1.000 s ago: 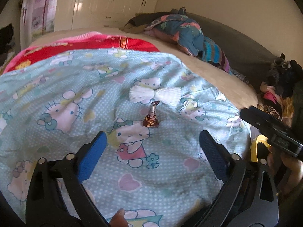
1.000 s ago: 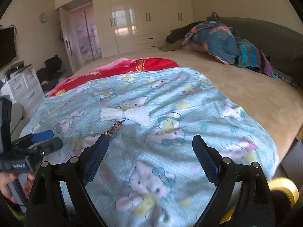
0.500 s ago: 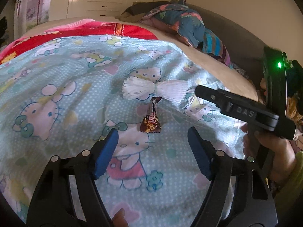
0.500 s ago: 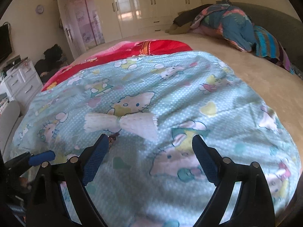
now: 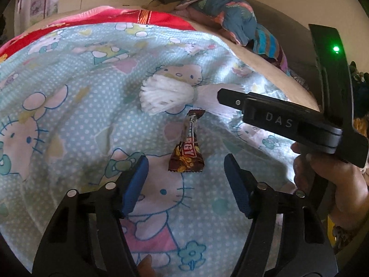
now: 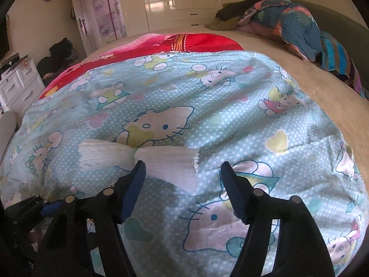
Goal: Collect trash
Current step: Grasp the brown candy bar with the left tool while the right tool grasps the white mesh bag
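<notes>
both grippers dropped in closer | left gripper [image 5: 185,169] jaws released, candy wrapper [image 5: 187,147] at 12 | right gripper [image 6: 183,180] released over tissue [image 6: 138,155] | grabs look imminent

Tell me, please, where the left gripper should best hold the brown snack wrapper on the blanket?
Grip the wide lower end of the snack wrapper, probably from straight above. It lies flat on the blanket, this end nearest the open left gripper; its narrow far end nearly reaches the white tissue.

left gripper [image 5: 185,161] jaws apart, over blanket [image 5: 69,87] | wrapper [image 5: 187,145] just ahead between fingertips | tissue [image 5: 168,94] beyond wrapper | right gripper [image 5: 288,120] above tissue's right half
</notes>
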The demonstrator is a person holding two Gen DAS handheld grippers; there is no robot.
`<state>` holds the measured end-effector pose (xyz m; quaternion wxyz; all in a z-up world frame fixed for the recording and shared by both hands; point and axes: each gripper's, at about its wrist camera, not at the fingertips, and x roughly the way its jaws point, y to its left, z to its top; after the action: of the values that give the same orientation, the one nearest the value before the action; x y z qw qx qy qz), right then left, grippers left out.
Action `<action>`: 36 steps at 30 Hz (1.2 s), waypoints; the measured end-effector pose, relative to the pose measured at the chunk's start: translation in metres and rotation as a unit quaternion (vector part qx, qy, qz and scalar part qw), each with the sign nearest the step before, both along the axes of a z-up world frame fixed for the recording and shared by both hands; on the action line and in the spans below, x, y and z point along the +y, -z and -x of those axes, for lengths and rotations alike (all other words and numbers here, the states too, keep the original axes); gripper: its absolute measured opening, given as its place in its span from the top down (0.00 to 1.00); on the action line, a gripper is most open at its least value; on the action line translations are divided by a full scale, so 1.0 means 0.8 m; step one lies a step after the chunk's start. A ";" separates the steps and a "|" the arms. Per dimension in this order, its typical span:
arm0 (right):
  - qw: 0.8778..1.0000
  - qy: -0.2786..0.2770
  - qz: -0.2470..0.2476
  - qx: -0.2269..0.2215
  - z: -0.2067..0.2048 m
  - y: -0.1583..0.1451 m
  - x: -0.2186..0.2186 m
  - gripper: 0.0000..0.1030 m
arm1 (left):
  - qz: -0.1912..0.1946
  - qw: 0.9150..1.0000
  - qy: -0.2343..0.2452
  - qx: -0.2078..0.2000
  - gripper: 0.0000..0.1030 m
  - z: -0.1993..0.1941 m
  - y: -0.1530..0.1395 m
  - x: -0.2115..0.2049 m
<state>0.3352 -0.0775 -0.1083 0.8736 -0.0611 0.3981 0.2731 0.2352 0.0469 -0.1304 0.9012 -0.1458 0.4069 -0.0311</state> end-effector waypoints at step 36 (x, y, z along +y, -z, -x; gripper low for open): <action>0.984 0.083 -0.140 -0.068 0.198 -0.063 -0.186 0.95 | 0.045 0.997 0.022 -0.051 0.75 0.076 -0.042 -0.014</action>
<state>0.1764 -0.2266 -0.0582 0.9181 0.0761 0.2996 0.2480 0.1742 0.0356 -0.0969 0.9123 -0.1750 0.3622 -0.0766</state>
